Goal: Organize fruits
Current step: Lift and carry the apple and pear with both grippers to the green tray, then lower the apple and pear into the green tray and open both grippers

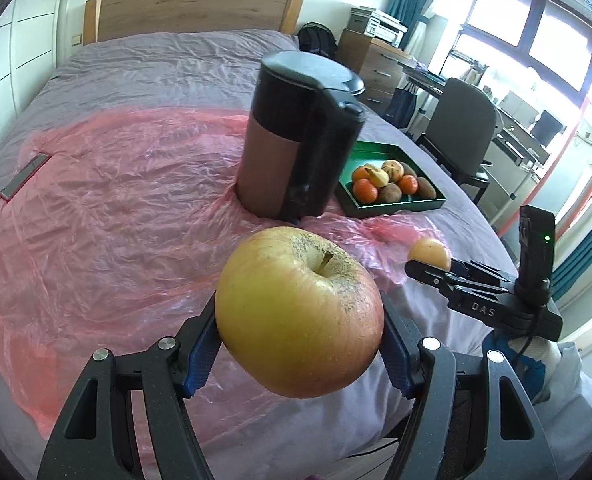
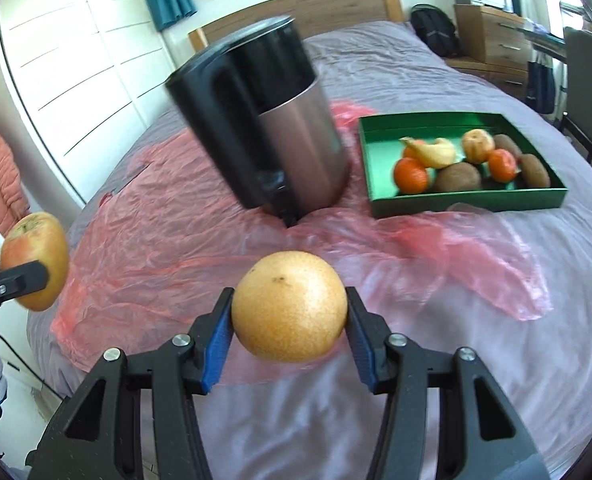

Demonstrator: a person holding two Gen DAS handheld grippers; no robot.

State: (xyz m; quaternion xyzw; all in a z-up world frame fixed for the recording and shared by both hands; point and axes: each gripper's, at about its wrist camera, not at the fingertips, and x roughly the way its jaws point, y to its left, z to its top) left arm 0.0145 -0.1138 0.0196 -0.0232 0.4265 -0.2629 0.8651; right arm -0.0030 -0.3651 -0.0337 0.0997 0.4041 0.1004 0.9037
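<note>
Left gripper point(image 1: 299, 336) is clamped on a yellow-red apple point(image 1: 299, 312), stem end up, blue pads point(image 1: 200, 354) pressed to both flanks, the fruit held clear above the bed. Right gripper point(image 2: 289, 320) is clamped the same way on a round yellow-orange fruit point(image 2: 289, 306), speckled skin, kind uncertain, also off the bed. Each shows in the other's view: apple at the left edge of the right wrist view, the round fruit low at right of the left wrist view. Below both lies a crumpled pink plastic sheet point(image 1: 108, 208) spread over a grey-purple bedcover point(image 2: 415, 360). Beyond the sheet's near folds a black and copper kettle point(image 1: 296, 140) stands on the plastic, handle toward the cameras. Just right of the kettle a green tray point(image 2: 379, 148) sits on the bedcover, its front edge touching the plastic. Tray holds tangerines point(image 2: 411, 175), kiwis point(image 2: 457, 177), a small banana point(image 2: 431, 151) and a pale orange fruit point(image 2: 477, 145), bunched toward its near right part. Farther out: wooden headboard point(image 1: 192, 12), chair point(image 1: 461, 128) to the right of the bed.
</note>
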